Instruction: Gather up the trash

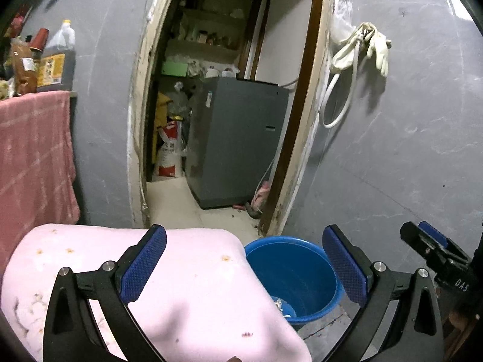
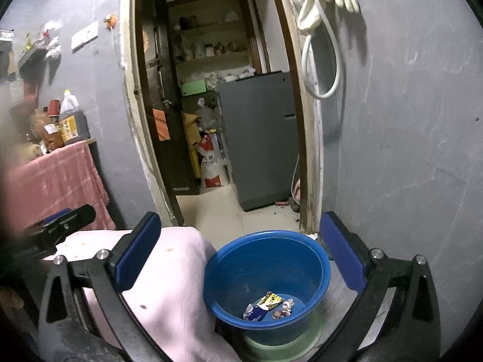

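Crumpled wrappers lie in the blue basin; both grippers stand wide open and empty.

The trash [image 2: 269,307], a yellow-and-blue wrapper and a few foil scraps, lies flat on the bottom of the blue basin [image 2: 314,253], the wrapper's long axis running from lower left to upper right in the right wrist view. The basin sits on a green base [image 2: 302,344] on the floor, just beside a pink cloth-covered surface [image 2: 178,274]. The right gripper [image 2: 240,256] and left gripper [image 1: 244,264] hover above with nothing between their blue pads. Beyond is a doorway with a grey washing machine [image 2: 259,138]; rubber gloves [image 1: 377,45] hang on the wall.
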A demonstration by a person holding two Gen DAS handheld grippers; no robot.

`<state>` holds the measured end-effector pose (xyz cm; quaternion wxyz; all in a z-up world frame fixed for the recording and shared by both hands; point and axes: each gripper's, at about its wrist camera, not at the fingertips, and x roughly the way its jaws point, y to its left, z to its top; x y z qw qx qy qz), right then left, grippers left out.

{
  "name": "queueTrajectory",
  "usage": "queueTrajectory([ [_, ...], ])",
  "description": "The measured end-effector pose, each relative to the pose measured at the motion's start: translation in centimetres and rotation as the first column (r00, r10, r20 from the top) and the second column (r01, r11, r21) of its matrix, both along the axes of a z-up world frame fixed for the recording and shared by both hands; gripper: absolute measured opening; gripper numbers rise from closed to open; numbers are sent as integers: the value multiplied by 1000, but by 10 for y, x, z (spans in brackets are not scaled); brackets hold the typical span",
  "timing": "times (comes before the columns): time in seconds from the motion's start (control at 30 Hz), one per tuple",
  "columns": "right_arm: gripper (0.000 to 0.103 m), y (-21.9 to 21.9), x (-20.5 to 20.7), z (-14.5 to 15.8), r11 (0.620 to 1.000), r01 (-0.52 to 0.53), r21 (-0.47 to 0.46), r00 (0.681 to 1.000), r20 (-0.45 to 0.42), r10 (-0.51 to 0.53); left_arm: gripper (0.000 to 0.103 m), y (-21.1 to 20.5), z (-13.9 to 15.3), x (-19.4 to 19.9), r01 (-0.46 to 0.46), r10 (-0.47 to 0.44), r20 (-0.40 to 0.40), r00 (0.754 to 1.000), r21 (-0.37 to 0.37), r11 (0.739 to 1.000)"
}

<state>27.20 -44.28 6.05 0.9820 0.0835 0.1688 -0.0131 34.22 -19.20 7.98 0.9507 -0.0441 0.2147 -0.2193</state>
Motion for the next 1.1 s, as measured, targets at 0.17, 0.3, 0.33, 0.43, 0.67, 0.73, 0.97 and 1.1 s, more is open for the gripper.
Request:
queueTrajectory([
  [0.17,103,5,-33,11,1000,-14,-4,1000,25,14,101,12,9,-33,-27,27,30,999,-3,1000],
  [0.3,103,10,-58,15,999,-36,6,999,38,36,101,24,10,-61,-35,35,35,999,-7,999],
  [0.33,103,11,-64,15,999,-39,9,998,42,38,101,27,10,-66,-37,38,35,999,-8,999],
  [0.43,103,17,-81,15,999,-47,7,998,53,47,101,33,8,-83,-45,45,35,998,0,999],
  [0.67,103,30,-118,10,998,-66,-7,996,63,66,101,47,3,-116,-55,55,47,997,6,998],
  [0.73,103,34,-129,4,997,-72,-12,996,55,73,101,51,-2,-126,-59,58,54,997,18,998],
  [0.97,103,42,-159,-15,997,-79,-23,995,61,80,101,65,-20,-154,-85,83,64,994,27,996],
  [1.1,103,48,-171,-26,996,-83,-29,994,72,85,101,71,-31,-169,-103,100,66,993,33,994],
])
